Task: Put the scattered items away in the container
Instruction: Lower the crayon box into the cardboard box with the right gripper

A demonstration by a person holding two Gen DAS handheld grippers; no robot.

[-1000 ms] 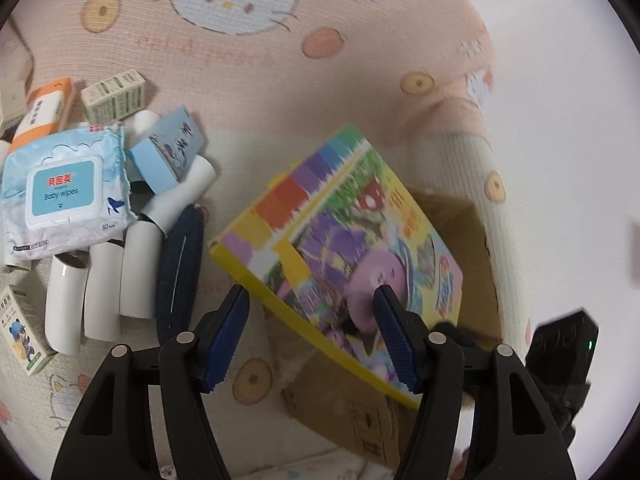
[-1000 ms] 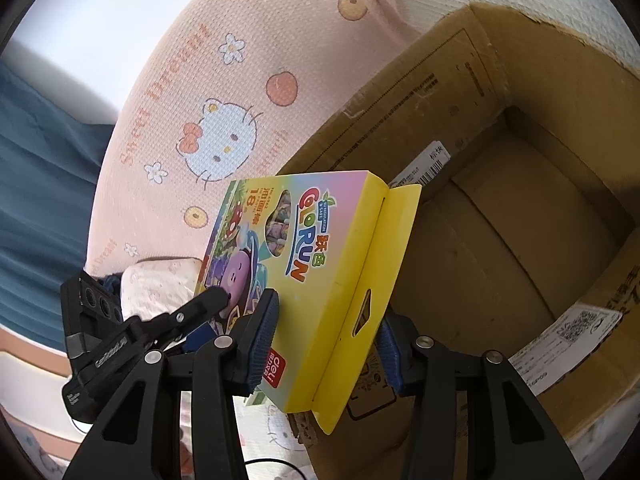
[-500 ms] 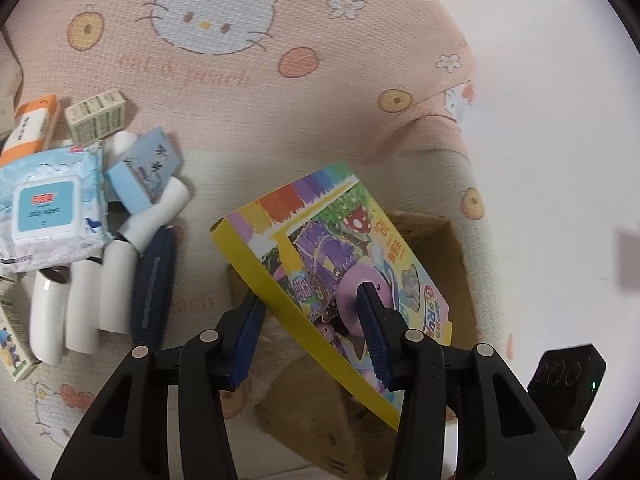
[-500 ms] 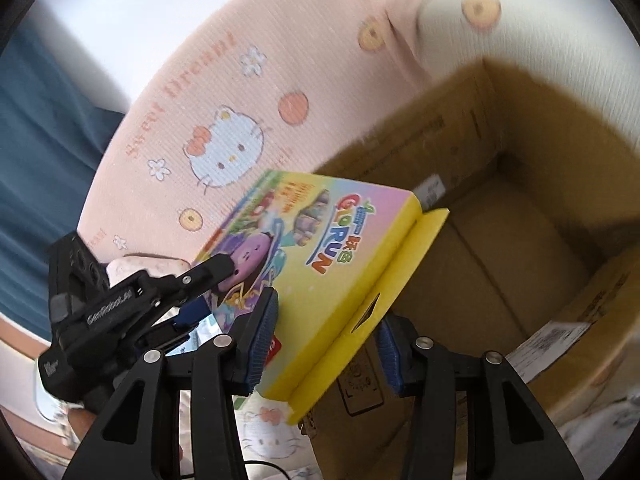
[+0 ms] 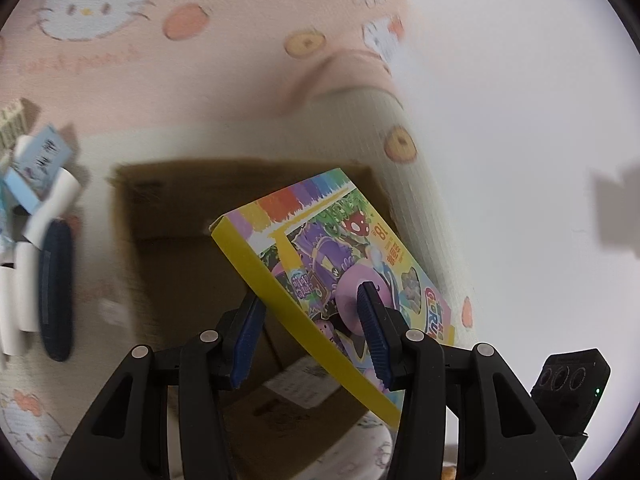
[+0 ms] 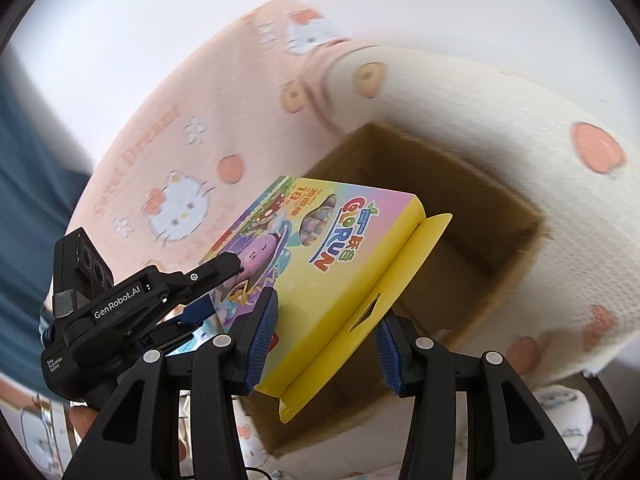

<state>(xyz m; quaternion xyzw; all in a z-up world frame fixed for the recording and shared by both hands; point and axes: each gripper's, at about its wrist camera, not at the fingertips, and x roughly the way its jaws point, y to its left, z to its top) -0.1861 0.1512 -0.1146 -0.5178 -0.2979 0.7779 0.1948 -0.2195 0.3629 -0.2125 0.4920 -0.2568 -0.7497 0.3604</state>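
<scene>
A flat, colourful crayon box [image 5: 320,248] with yellow sides hangs tilted over the open brown cardboard carton [image 5: 160,200]. My left gripper [image 5: 309,296] is shut on the box, one blue pad on the printed face and the other under it. In the right wrist view the same box [image 6: 348,264] sits between the pads of my right gripper [image 6: 326,310], which is shut on its yellow hanger-flap end. The left gripper [image 6: 216,284] clamps the box's far corner there. The carton [image 6: 500,208] stands open below, and the part of its floor I can see is bare.
White rolls [image 5: 20,280], a dark blue case [image 5: 56,292] and a light blue packet [image 5: 40,164] lie at the left on the pink cat-print blanket [image 5: 200,80]. The blanket folds to cream [image 6: 520,120] behind the carton. A blue curtain [image 6: 24,200] hangs left.
The left jaws narrowed onto the crayon box. Both grippers then carried it up and across, so it now hangs over the carton's opening. The pile of items slid towards the left edge.
</scene>
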